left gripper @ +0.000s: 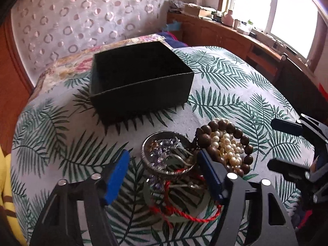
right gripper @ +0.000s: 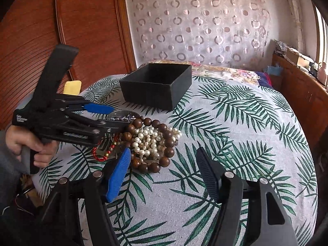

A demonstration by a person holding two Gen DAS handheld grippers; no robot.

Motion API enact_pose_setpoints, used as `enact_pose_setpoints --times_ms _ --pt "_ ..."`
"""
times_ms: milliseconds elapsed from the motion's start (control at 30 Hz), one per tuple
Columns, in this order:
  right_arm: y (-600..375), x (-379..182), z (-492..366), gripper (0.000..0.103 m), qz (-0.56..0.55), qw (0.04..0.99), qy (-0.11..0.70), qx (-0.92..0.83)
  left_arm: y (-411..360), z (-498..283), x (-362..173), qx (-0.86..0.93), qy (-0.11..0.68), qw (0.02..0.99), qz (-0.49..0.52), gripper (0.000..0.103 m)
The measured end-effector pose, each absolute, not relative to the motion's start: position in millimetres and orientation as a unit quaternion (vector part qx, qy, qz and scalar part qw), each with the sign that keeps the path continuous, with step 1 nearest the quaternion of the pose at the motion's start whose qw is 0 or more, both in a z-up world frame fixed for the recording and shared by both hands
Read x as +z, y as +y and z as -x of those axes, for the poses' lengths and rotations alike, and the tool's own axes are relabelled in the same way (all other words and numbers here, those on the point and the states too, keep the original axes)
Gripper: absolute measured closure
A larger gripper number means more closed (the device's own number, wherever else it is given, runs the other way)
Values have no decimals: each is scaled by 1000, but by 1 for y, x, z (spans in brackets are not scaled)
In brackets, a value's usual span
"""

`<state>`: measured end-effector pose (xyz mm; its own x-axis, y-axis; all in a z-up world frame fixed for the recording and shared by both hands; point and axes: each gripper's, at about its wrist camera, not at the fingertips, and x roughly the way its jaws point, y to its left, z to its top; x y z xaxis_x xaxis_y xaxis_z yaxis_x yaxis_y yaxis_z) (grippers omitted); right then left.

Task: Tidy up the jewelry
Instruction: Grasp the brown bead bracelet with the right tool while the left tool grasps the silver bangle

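An open black box [left gripper: 141, 78] stands on a leaf-print cloth [left gripper: 235, 82]; it also shows in the right wrist view [right gripper: 157, 85]. Near it lies a jewelry pile: a silver bangle [left gripper: 167, 153] with purple crystals, a red cord [left gripper: 184, 213], white pearls [left gripper: 227, 147] and a brown wooden bead bracelet [left gripper: 225, 131]. My left gripper [left gripper: 164, 164] is open, its blue pads either side of the bangle. It shows in the right wrist view [right gripper: 114, 116] over the pile. My right gripper [right gripper: 164, 160] is open and empty, just right of the beads [right gripper: 162, 143].
A flowered cushion [left gripper: 67, 67] lies behind the box. A wooden sideboard [left gripper: 235, 39] with clutter runs under the window at the right. A wooden panel [right gripper: 61, 30] and a patterned curtain [right gripper: 201, 26] stand behind. A yellow object [right gripper: 71, 87] sits at the left edge.
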<state>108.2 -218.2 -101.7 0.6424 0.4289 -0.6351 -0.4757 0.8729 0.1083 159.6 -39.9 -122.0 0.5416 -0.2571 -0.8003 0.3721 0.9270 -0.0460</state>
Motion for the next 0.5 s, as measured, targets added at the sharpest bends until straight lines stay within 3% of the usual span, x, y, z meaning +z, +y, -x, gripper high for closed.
enact_pose_setpoints --times_ms 167,267,500 --pt "-215 -101 -109 34 38 905 340 251 -40 -169 -124 -185 447 873 -55 39" --pt "-214 -102 -109 34 40 905 341 251 -42 -168 -124 -196 442 873 -59 47" --pt "-213 -105 -108 34 43 905 343 250 -38 -161 -119 -192 434 877 -71 47"
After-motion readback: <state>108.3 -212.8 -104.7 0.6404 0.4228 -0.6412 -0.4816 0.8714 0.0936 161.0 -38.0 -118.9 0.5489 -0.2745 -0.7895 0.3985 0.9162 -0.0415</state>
